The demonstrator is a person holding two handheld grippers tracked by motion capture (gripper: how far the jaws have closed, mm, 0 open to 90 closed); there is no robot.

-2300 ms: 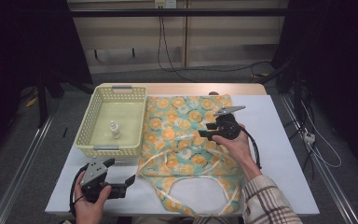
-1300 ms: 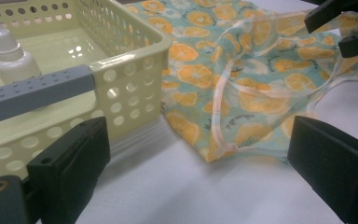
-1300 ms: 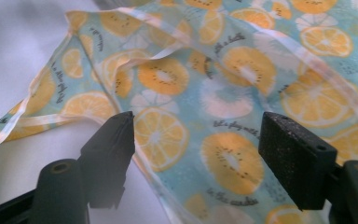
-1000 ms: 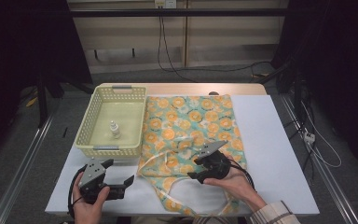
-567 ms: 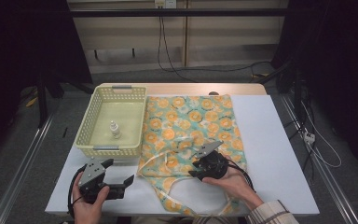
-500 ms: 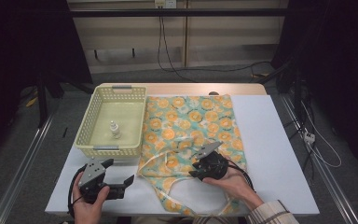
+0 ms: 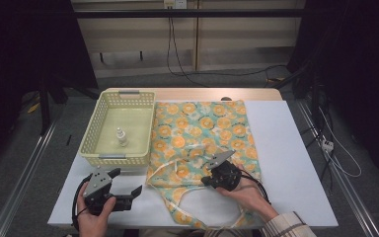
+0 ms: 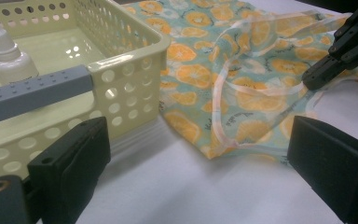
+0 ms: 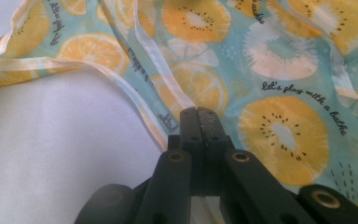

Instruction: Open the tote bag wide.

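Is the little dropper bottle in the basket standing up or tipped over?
Upright. The dropper bottle stands on the basket floor with its cap pointing up, apart from the walls, as the high view and left gripper view both show.

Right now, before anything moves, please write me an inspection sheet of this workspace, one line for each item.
Surface: white table, wooden strip at far edge.
Job's things: fruit-print bag lying flat with pale strap handles; yellow perforated basket holding a small white dropper bottle.
Clutter: nothing seen.
Grippers: left gripper open, on bare table near the basket; right gripper with fingers closed, a bag strap running to their tips.
Cables: black cable trails from each gripper; wires on the floor at right.
Surroundings: dark curtains, wooden back panel.
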